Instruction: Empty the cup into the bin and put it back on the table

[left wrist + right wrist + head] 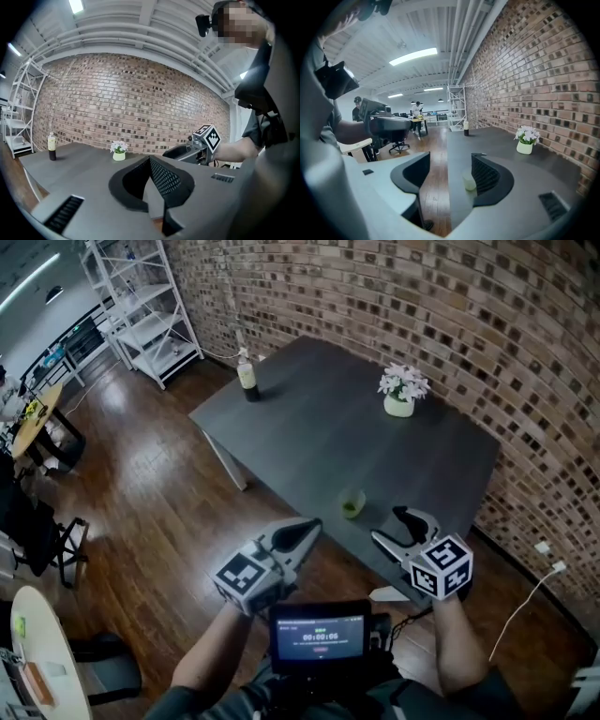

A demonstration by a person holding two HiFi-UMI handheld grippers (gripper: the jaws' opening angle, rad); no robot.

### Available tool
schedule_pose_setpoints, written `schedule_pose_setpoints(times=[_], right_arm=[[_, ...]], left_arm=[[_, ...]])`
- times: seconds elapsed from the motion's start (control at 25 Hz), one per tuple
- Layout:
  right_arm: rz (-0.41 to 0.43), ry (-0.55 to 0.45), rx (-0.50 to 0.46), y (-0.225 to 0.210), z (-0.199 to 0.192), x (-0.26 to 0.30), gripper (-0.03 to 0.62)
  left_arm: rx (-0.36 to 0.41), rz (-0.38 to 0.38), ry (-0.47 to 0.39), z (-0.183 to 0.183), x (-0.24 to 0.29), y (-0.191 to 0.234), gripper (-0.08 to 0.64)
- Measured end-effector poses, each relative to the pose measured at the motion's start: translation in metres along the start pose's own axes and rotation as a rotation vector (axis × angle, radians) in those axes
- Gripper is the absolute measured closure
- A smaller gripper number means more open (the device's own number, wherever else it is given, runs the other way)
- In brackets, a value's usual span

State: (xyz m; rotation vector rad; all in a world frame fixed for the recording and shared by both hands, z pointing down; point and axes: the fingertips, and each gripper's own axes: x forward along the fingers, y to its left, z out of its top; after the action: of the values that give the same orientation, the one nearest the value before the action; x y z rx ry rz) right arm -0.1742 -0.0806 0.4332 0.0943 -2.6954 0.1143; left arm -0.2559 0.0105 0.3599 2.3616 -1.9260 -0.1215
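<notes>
A small pale green cup [352, 503] stands upright on the dark grey table [319, 432], close to its near edge. My right gripper [386, 525] hovers just right of and nearer than the cup, open and empty. In the right gripper view the cup [469, 181] shows ahead between the spread jaws of the right gripper [451, 159], apart from both. My left gripper [309, 526] hangs off the table's near edge, left of the cup, its jaws meeting at the tip with nothing in them. The left gripper view shows the left gripper [150, 160] shut. No bin is in view.
A bottle [248, 379] stands at the table's far left corner and a white flower pot [401, 390] near the brick wall. White shelving [150, 306] is at the back left. A chair [47, 540] and a round table [28, 643] stand on the wooden floor at left.
</notes>
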Motion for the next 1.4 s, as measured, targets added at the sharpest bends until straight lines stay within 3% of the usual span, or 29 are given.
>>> schedule_pose_setpoints(times=[0.28,0.32,0.56,0.76,0.84,1.04,1.4], right_arm=[[-0.064,0.111,0.045,-0.020,-0.009,0.039,0.307],[-0.068,0.133,0.047,-0.022,-0.012,0.046,0.275],[-0.047,0.266,0.030,-0.037,-0.034,0.085,0.259],[-0.032,0.375,0.010,-0.052,-0.058,0.115,0.258],[-0.018,0.402,0.024,-0.057,-0.070,0.125,0.198],[-0.004,0.478,0.023,-0.069,-0.099,0.143,0.189],[0.053,0.492,0.026,-0.080,-0.148,0.169,0.155]], left_arm=[[-0.031,-0.076,0.011,-0.003,0.015,0.047,0.557],[-0.035,-0.079,0.019,-0.006,0.017,0.052,0.557],[-0.055,-0.106,0.038,-0.017,0.037,0.064,0.557],[-0.092,-0.085,0.059,-0.028,0.051,0.075,0.557],[-0.091,-0.088,0.069,-0.035,0.054,0.077,0.557],[-0.107,-0.076,0.088,-0.046,0.060,0.085,0.557],[-0.117,-0.066,0.126,-0.068,0.077,0.082,0.557]])
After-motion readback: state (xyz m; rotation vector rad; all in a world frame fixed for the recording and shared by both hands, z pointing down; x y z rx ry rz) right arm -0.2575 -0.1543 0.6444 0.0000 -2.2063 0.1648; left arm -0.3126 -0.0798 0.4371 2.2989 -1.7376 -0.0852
